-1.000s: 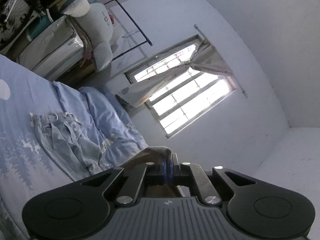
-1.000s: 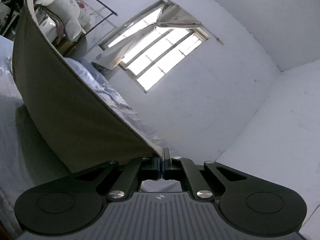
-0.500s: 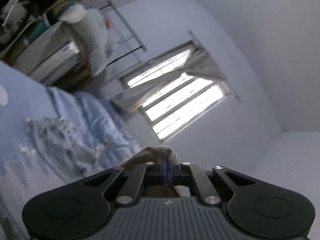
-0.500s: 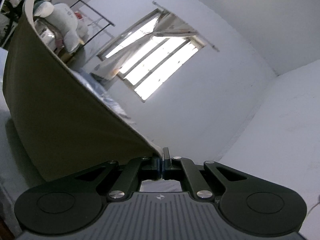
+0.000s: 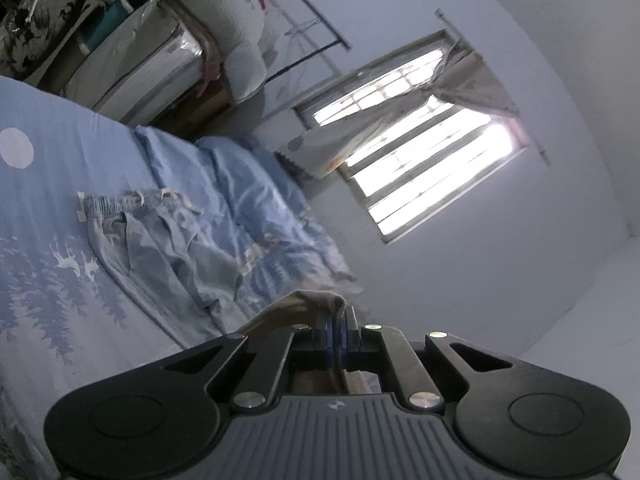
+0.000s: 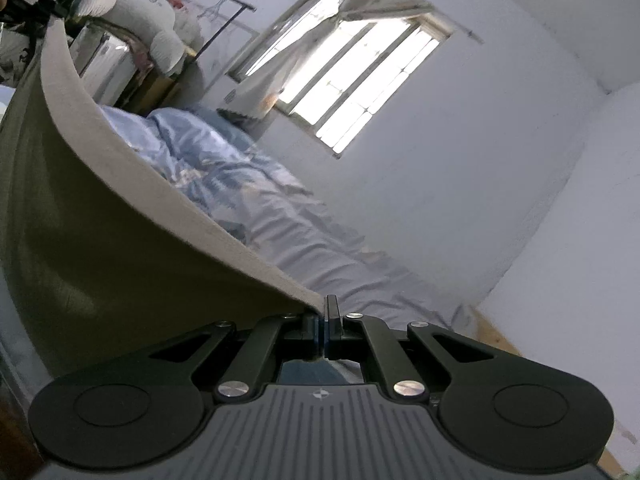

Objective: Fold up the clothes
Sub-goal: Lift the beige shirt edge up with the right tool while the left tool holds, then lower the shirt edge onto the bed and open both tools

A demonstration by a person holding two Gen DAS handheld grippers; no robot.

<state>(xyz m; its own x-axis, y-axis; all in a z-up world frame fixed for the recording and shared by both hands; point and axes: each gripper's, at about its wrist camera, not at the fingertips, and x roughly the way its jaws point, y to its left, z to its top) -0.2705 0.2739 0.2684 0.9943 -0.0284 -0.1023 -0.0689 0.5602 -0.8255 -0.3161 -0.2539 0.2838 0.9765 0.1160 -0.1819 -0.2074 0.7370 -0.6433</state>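
The cloth (image 6: 92, 216) is a plain khaki-beige piece, smooth and unpatterned, hanging in the air above the bed (image 6: 304, 232) as a broad curved sheet with a paler top edge sweeping up to the left. The right gripper (image 6: 325, 322) is clenched on one corner of it. The left gripper (image 5: 339, 330) is pinched tight on another bunched corner, with light-blue trousers (image 5: 160, 248) lying crumpled on the bed beyond.

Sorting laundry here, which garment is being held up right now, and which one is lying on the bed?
The beige garment hangs clamped in both grippers; the light blue drawstring pants lie crumpled on the bed.
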